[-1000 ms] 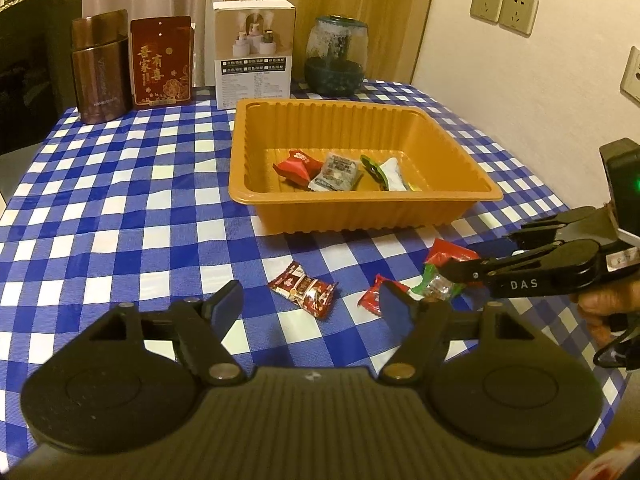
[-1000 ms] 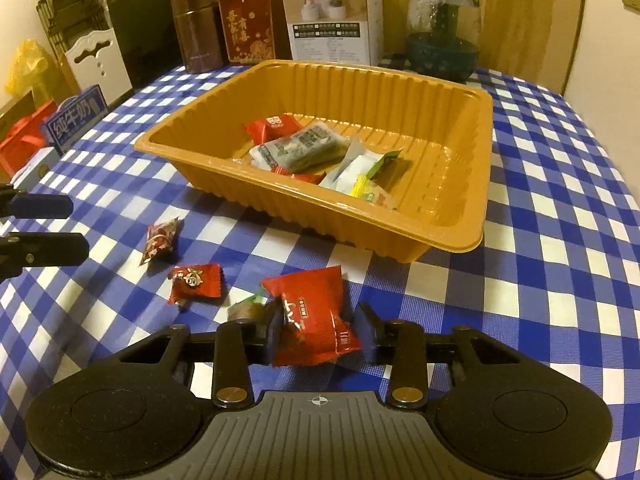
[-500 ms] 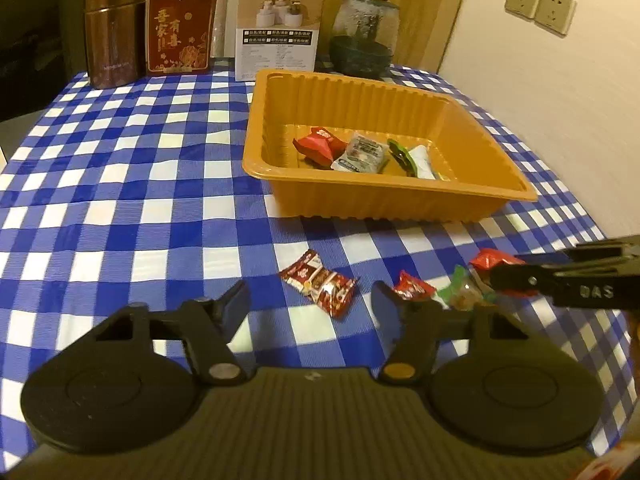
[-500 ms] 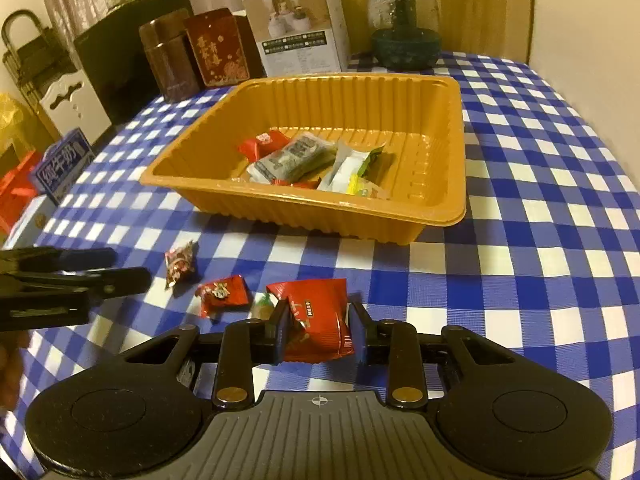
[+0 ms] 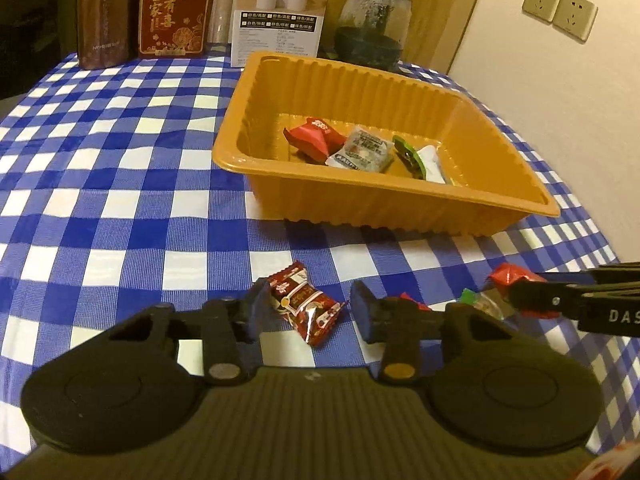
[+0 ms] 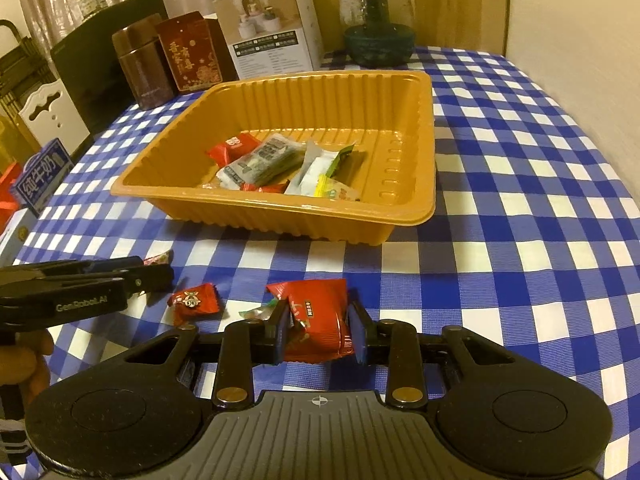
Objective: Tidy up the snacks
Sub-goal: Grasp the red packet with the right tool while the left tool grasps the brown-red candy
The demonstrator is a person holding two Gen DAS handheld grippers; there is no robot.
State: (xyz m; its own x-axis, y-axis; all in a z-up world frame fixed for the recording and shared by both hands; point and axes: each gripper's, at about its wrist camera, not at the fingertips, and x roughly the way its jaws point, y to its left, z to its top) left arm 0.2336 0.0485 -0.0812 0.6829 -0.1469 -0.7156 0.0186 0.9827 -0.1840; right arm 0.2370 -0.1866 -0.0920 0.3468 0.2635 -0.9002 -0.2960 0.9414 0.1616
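Observation:
An orange tray (image 5: 400, 208) (image 6: 280, 216) holds several snack packets. My left gripper (image 5: 310, 312) is open, its fingers on either side of a dark red candy packet (image 5: 308, 308) lying on the checked cloth. My right gripper (image 6: 320, 332) is shut on a red snack packet (image 6: 320, 320), held near the cloth; it shows at the right of the left wrist view (image 5: 508, 276). A small red candy (image 6: 194, 300) and a green-ended clear candy (image 6: 256, 314) (image 5: 484, 304) lie between the grippers.
A brown canister (image 5: 104, 28), a red box (image 5: 176, 12), a white carton (image 5: 280, 16) and a glass jar (image 5: 374, 32) stand at the table's far edge. A wall with sockets (image 5: 560, 10) is on the right. A milk carton (image 6: 40, 176) sits off the table's left side.
My left gripper has moved forward and down, so its open fingers now bracket the dark red candy packet. My right gripper has stayed shut on the red packet and lifted it slightly back.

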